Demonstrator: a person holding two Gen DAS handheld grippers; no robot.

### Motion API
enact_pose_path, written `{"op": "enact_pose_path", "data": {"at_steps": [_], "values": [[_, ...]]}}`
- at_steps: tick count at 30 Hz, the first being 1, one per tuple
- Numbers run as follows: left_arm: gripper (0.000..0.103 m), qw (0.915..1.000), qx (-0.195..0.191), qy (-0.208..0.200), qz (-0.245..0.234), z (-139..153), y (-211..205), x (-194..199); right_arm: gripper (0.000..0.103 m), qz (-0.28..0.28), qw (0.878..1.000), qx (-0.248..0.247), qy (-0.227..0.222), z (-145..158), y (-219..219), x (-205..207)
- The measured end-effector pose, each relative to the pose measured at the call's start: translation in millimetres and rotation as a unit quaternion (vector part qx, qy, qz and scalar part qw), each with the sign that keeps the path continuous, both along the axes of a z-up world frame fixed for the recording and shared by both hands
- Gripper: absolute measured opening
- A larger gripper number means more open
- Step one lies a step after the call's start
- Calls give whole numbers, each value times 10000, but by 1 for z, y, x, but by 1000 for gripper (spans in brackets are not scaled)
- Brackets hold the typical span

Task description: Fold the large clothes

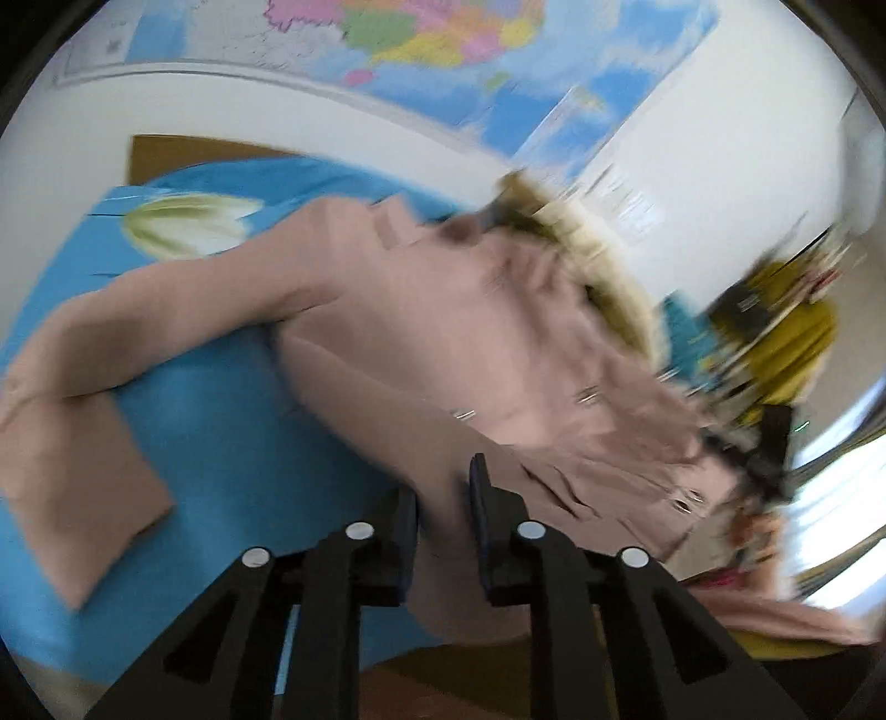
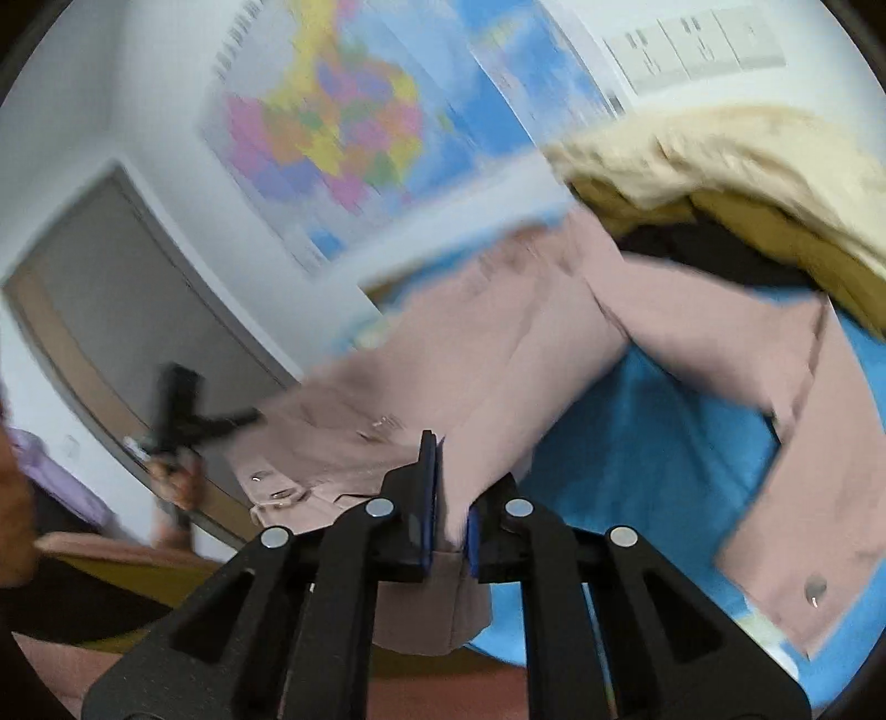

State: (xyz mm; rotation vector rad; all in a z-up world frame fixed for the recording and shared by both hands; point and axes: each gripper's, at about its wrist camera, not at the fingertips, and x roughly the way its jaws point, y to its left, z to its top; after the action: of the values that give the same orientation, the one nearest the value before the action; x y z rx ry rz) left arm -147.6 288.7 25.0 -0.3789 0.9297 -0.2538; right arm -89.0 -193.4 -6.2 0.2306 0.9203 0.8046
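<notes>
A room in a home, or perhaps a small classroom or office; the frames do not settle which. A large multicoloured political wall map (image 1: pixel 421 39) with blue seas hangs on a white wall, filling the top of the left wrist view and the upper centre of the right wrist view. A row of white wall switches or sockets (image 2: pixel 703 44) sits at upper right. A grey door with a pale frame (image 2: pixel 127 310) stands at left. A bright blue cloth printed with a white flower (image 1: pixel 232 437) covers the work surface, beside a heap of cream and mustard-yellow garments (image 2: pixel 736 166).
</notes>
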Motion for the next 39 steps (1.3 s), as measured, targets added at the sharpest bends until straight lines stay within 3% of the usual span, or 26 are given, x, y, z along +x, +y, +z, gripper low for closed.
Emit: {"op": "enact_pose_path", "data": {"at_steps": [1,3,4,5,6,8,10,13,16,18,23,26,27,28,29,36,39], "values": [[22,9989,400,250,83,-14,-5,5,17,-76,9995,-268,125,-13,3,3],[26,9945,874,533,226,-31,-7,10,46,-392,9941,-929,399,-35,1,7],[26,9920,1084,532,380,-34,-4,10,52,-626,9904,-1179,362,-37,-4,8],[36,9912,1148,441,494,-31,0,11,60,-776,9882,-1293,265,-34,-6,8],[51,9921,1100,232,565,-24,5,11,61,-912,9866,-1348,94,-26,-9,8],[63,9927,1079,-167,517,-11,6,12,61,-900,9881,-1185,-393,-3,-5,6],[67,9904,1271,-443,320,0,-4,26,62,-730,9888,-1047,-773,13,11,7],[70,9875,1508,-440,77,-3,-21,58,62,-134,9859,-1210,-1146,18,68,22],[69,9835,1791,-229,56,-20,-30,85,57,356,9827,-1475,-1061,-1,125,55],[62,9831,1831,-81,14,-33,-31,106,55,488,9791,-1740,-929,-19,156,75],[49,9834,1768,363,203,-61,-17,134,52,327,9736,-2204,-494,-61,184,124],[48,9848,1670,354,309,-64,-11,144,32,324,9693,-2336,-688,-67,195,134],[48,9850,1658,332,337,-64,-9,148,18,358,9721,-2247,-577,-67,196,138],[48,9849,1665,314,348,-63,-8,149,14,398,9735,-2191,-512,-67,199,141],[48,9847,1678,295,362,-63,-7,151,3,341,9709,-2291,-612,-65,200,143],[48,9793,1906,147,663,-55,3,179,3,-41,9882,-1463,-446,-49,183,176],[47,9765,1971,-18,876,-47,10,189,3,-224,9892,-1326,-582,-45,181,185]]}}
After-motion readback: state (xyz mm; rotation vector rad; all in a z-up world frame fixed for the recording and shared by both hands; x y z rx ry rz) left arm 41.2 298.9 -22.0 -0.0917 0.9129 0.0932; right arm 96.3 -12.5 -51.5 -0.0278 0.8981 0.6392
